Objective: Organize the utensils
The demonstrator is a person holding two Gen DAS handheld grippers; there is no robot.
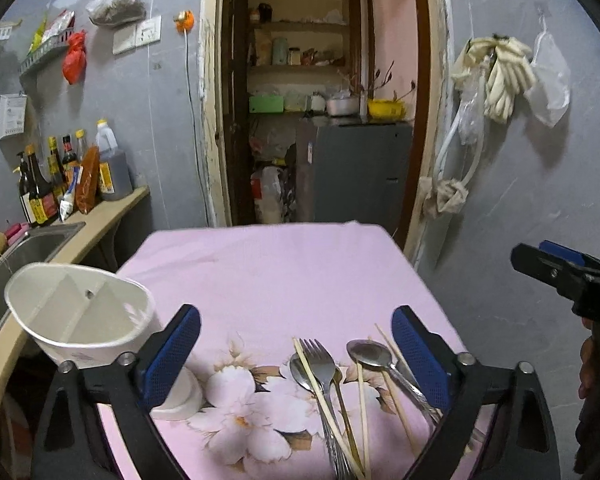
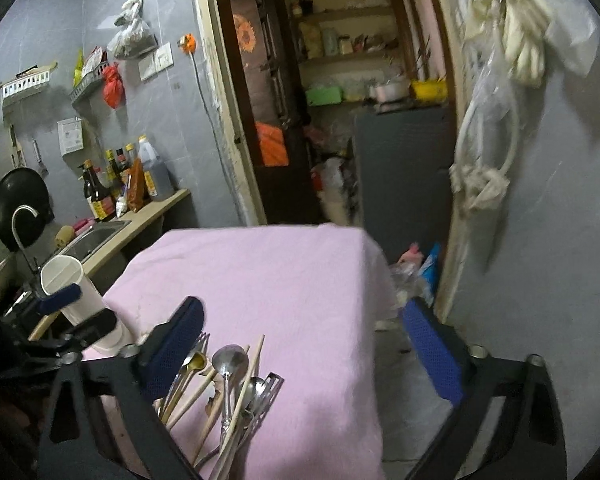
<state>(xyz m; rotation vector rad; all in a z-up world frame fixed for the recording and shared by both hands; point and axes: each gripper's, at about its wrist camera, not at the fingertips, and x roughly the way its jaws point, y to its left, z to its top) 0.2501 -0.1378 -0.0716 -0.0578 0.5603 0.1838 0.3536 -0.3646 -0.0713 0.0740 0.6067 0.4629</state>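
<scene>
Loose steel spoons, fork and wooden chopsticks (image 1: 332, 392) overlap between the spread, empty left gripper (image 1: 296, 356); the right gripper (image 2: 304, 356), also spread and empty, risks scattering them short of the white plastic divided holder (image 1: 80, 312).

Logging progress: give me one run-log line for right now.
left claw: open, empty | right claw: open, empty | utensils: loose pile on pink cloth | white holder: empty, upright | stage: nothing sorted yet

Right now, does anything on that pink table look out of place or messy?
Yes: the fork, spoons and chopsticks lie loose and crisscrossed on the pink cloth, while the white holder beside them stands empty.
</scene>
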